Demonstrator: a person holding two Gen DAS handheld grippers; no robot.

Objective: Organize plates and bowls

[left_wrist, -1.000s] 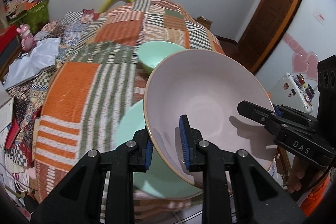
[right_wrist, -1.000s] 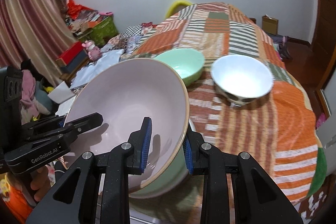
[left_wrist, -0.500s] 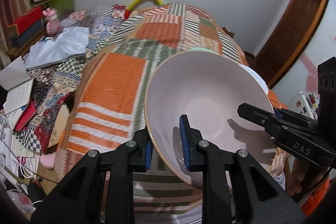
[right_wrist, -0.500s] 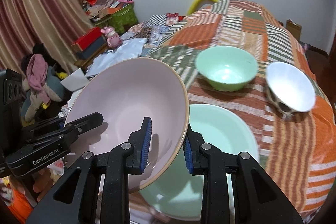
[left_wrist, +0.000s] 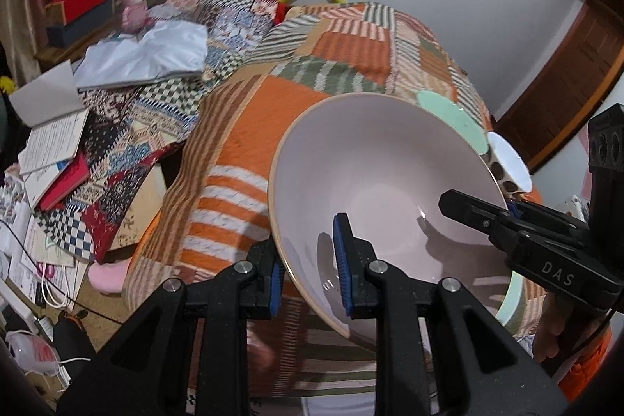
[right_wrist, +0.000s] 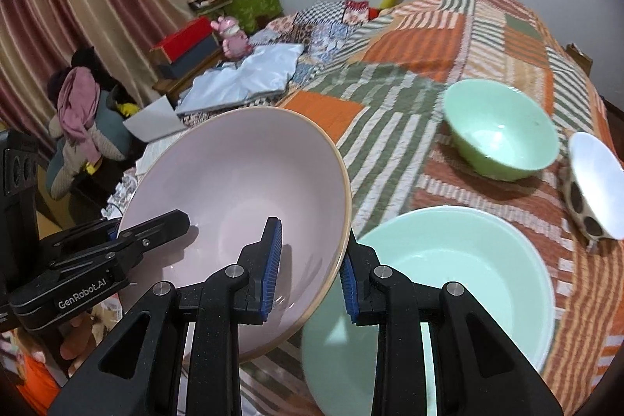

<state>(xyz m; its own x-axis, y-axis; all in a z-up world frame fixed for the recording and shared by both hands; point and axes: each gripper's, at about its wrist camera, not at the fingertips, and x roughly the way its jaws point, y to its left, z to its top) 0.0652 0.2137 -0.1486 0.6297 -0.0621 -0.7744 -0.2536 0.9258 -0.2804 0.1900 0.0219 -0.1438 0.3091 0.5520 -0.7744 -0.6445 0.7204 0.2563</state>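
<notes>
Both grippers hold one large pink bowl [left_wrist: 386, 178] by opposite rims, above the table. My left gripper [left_wrist: 308, 264] is shut on its near rim; my right gripper [right_wrist: 308, 264] is shut on the other rim, seen in the right wrist view on the bowl [right_wrist: 234, 190]. The right gripper also shows in the left wrist view [left_wrist: 507, 217], and the left gripper in the right wrist view [right_wrist: 128, 236]. A large mint-green bowl [right_wrist: 448, 279] sits on the table to the right of the pink bowl. A smaller green bowl [right_wrist: 501, 129] and a white spotted bowl [right_wrist: 592, 197] stand farther back.
The table has an orange, green and white striped patchwork cloth [right_wrist: 421, 38]. To the left, a lower surface holds papers, a white bag [left_wrist: 148, 53], boxes and a pink toy [right_wrist: 232, 32]. A wooden door [left_wrist: 565, 80] stands at the right.
Both grippers have carried the pink bowl to the left, off the large mint-green bowl, which now lies uncovered beside it. The views have swung left toward the cluttered side.
</notes>
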